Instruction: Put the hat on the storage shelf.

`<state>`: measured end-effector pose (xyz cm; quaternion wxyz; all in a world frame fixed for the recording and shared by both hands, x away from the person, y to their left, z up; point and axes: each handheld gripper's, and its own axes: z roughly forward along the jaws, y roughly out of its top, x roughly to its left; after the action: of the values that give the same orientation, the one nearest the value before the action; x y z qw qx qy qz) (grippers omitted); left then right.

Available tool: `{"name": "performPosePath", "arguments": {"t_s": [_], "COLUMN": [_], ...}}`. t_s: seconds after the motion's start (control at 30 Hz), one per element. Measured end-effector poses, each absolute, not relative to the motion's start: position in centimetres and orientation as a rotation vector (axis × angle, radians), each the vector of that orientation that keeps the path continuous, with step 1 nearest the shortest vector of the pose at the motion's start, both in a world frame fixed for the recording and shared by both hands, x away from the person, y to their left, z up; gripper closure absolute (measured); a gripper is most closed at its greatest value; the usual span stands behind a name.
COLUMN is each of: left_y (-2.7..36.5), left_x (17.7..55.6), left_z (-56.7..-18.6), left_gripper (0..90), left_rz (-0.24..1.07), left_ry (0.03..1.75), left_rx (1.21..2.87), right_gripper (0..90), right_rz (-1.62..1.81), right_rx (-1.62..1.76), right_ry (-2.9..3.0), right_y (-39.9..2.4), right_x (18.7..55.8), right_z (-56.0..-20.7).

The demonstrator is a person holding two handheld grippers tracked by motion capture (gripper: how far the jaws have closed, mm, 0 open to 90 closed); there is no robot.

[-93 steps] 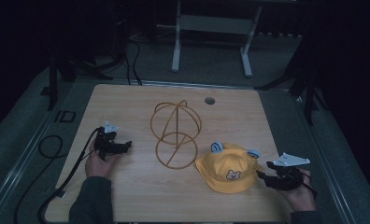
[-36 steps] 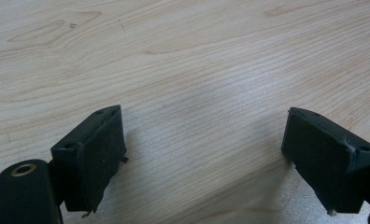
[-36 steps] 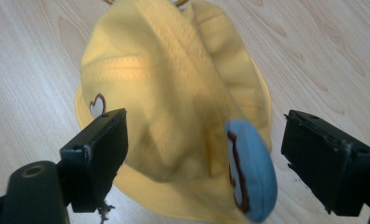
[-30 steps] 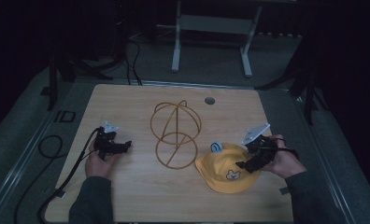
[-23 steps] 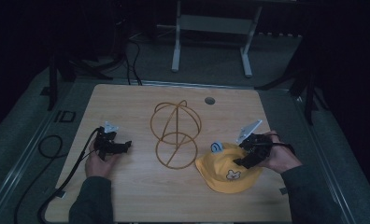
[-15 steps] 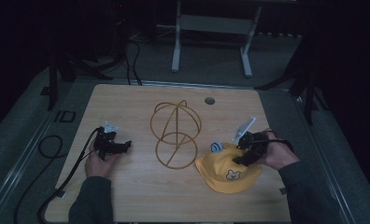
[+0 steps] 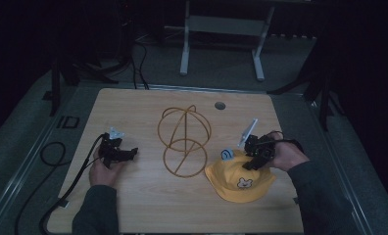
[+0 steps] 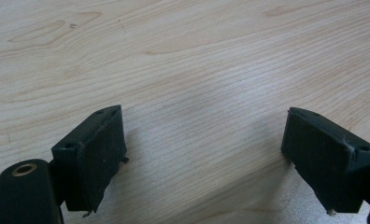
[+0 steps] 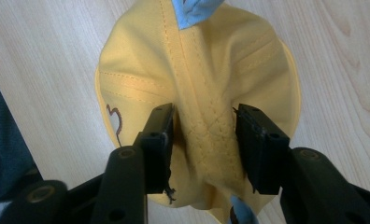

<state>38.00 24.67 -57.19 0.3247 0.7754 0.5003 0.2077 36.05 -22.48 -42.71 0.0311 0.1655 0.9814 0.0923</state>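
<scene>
High view: wire stand (image 7: 184, 140) between wide-open left fingers (image 7: 134, 151) and right fingers (image 7: 251, 163) pinching yellow hat (image 7: 241, 177).

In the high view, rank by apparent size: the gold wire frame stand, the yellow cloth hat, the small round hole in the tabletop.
1. Gold wire frame stand, largest.
2. Yellow cloth hat, not much smaller.
3. Small round hole, by far the smallest.

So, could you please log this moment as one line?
right gripper: pinching yellow hat crown | left gripper: open, idle | wire stand: bare

A yellow child's hat (image 7: 241, 177) with a bear patch and blue ears lay crown-up on the table's right side, beside a wire hat stand (image 7: 183, 139).
</scene>
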Motion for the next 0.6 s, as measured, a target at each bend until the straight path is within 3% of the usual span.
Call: {"name": "performPosePath", "arguments": {"t_s": [0.23,0.6], "left_y": [24.7,24.7], "left_x": [38.0,38.0], "left_z": [-57.2,-57.2], "left_gripper": [13.5,13.5], "left_rz": [0.545,0.545], "left_ry": [1.312,1.312], "left_rx": [2.033,2.034], "right_gripper": [69.9,76.3], "right_rz": [0.231,0.171], "right_rx": [0.487,0.446], "right_ry": [3.075,3.098], "right_y": [-22.0,-21.4], "right_x": [36.7,37.1], "right_z": [-42.8,-42.7]}}
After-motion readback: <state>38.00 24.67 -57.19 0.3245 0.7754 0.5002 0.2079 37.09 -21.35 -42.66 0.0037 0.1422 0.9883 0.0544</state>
